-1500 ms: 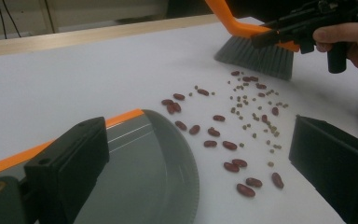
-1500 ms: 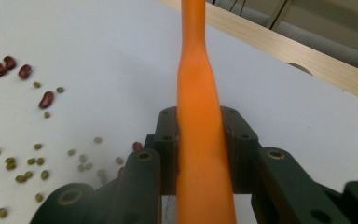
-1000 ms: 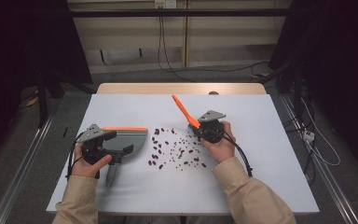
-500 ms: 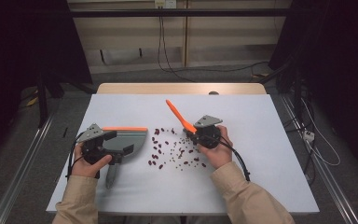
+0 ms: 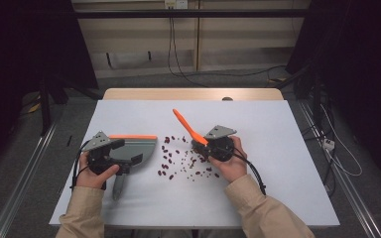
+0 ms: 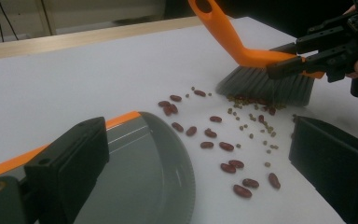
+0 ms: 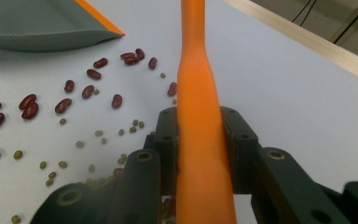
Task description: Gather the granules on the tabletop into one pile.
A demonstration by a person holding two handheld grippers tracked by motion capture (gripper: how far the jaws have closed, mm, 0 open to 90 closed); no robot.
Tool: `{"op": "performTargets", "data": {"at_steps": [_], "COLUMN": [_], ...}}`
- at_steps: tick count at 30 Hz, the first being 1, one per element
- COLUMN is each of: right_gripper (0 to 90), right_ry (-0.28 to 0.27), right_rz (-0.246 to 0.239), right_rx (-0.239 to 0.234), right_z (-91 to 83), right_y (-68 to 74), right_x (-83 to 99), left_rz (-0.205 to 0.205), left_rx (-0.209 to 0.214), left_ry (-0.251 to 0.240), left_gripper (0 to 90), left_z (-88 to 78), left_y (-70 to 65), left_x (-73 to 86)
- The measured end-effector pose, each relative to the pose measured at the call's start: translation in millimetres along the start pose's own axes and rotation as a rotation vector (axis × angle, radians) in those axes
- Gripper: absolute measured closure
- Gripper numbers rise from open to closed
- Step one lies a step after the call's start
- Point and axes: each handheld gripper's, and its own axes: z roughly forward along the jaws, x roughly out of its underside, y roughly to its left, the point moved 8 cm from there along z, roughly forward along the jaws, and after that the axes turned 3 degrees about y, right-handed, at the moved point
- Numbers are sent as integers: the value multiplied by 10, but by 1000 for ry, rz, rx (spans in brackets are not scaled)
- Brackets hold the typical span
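- our right gripper [image 5: 202, 145] has its jaws clenched on the orange handle of the brush [image 6: 242, 51], which slants up toward the far edge of the table [image 5: 287, 163]
- the brush's grey bristles [image 6: 265, 86] sit on the tabletop, right on the small greenish beans at the pile's right side
- our left gripper [image 5: 129, 159] is holding the dustpan [image 5: 139, 146], a grey one with an orange rim; how hard the jaws press on it we can't really tell, but the pan is gripped between them
- dustpan lies flat on the left half of the table, its open lip facing the spill and just beside the nearest beans
- the beans [image 5: 181, 159] (dark red kidney ones plus tiny green ones) are scattered mid-table between pan and brush, closer to the near edge than the far one
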Motion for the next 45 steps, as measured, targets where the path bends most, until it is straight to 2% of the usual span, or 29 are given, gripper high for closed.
{"op": "performTargets", "data": {"at_steps": [3, 9, 14, 22, 27, 31, 32, 34, 37, 40, 45], "right_gripper": [713, 713, 713, 713, 713, 713, 713, 713, 712, 712, 712], "right_ry": [-29, -49, -63, -98, -115, -85, -88, -76, -59, -54, -44], "right_rz": [41, 47, 39, -11, -58, -106, -106, -144, -197, -206, -251], "right_rx": [-7, 2, -9, -79, -112, -138, -161, -164, -199, -227, -241], "right_z": [-44, -36, 111, 483, 679, 817, 825, 806, 748, 676, 510], "right_y": [-78, -279, -412, -453, -400, -310, -271, -215, -104, -29, 87], "right_x": [-30, -83, -176, -437, -578, -545, -533, -526, -491, -456, -346], "left_rz": [-2, -4, -9, -29, -38, -50, -48, -55, -60, -57, -53], "left_rx": [3, 5, 3, -19, -37, -47, -52, -55, -62, -62, -62], "left_ry": [-4, -5, -3, 2, 5, 1, 2, -1, -3, -6, -8], "left_gripper": [46, 46, 46, 46, 46, 46, 46, 46, 46, 46, 46], "left_z": [-1, -2, -11, -75, -129, -167, -175, -194, -210, -222, -230], "left_y": [-2, 2, 12, 73, 115, 142, 152, 170, 190, 191, 177], "left_x": [-3, -7, -1, 49, 86, 106, 111, 122, 129, 124, 113]}}
